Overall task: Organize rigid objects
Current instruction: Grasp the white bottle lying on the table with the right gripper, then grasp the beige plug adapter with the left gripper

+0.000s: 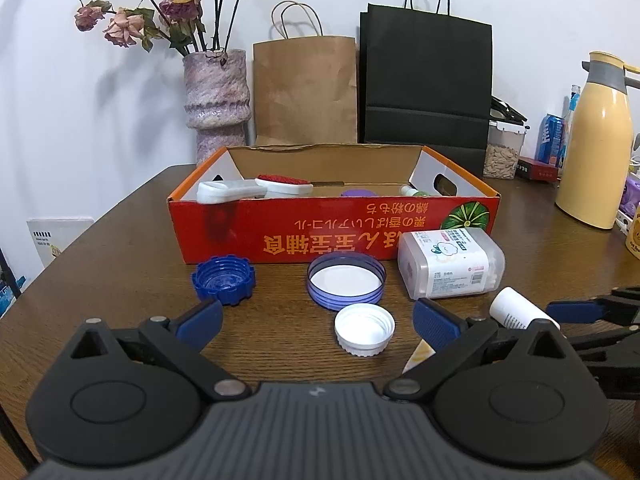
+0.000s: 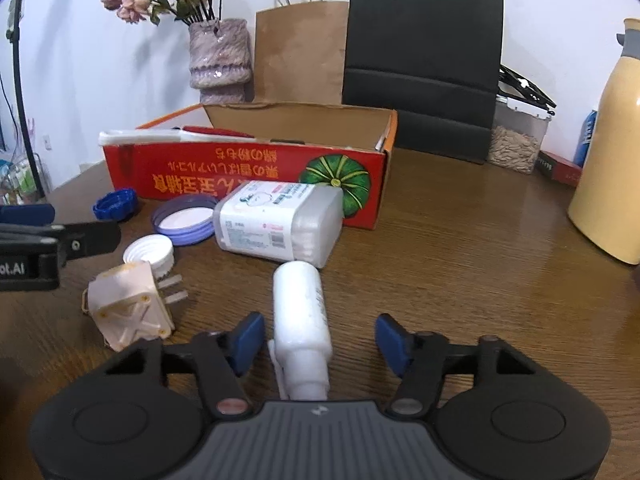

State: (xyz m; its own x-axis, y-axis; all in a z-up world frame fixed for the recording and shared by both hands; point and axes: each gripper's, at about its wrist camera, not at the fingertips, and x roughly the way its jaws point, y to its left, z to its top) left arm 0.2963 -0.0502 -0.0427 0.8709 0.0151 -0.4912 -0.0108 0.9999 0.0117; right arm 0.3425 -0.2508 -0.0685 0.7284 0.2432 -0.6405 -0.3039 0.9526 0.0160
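Right hand-held gripper (image 2: 320, 340): jaws spread wide, holding nothing. A white bottle (image 2: 302, 320) lies on the desk (image 2: 460, 280) between the two fingers, nearer the left one; contact cannot be confirmed. A cream plug adapter (image 2: 128, 308) lies at 10 o'clock from this gripper, prongs toward the bottle.

Left hand-held gripper (image 1: 318, 320): jaws spread wide, holding nothing. A white cap (image 1: 364, 330) sits open side up between its fingertips, nearer the right finger. A purple-rimmed lid (image 1: 346, 280) lies at 12 o'clock, just beyond the cap. A blue ridged cap (image 1: 224, 278) lies at 11 o'clock, near the left fingertip. A clear cotton-swab box (image 1: 452, 268) lies on its side at 1 o'clock.

A red cardboard box (image 1: 320, 228) stands behind these items, open at the top. It holds white objects at its left end, one red-topped, plus a purple item and a small bottle, partly hidden.

Beyond the box, at 12 o'clock: a vase of dried roses (image 1: 218, 100), a brown paper bag (image 1: 306, 92) and a black paper bag (image 1: 426, 80). A yellow thermos (image 1: 598, 144) stands at 2 o'clock.
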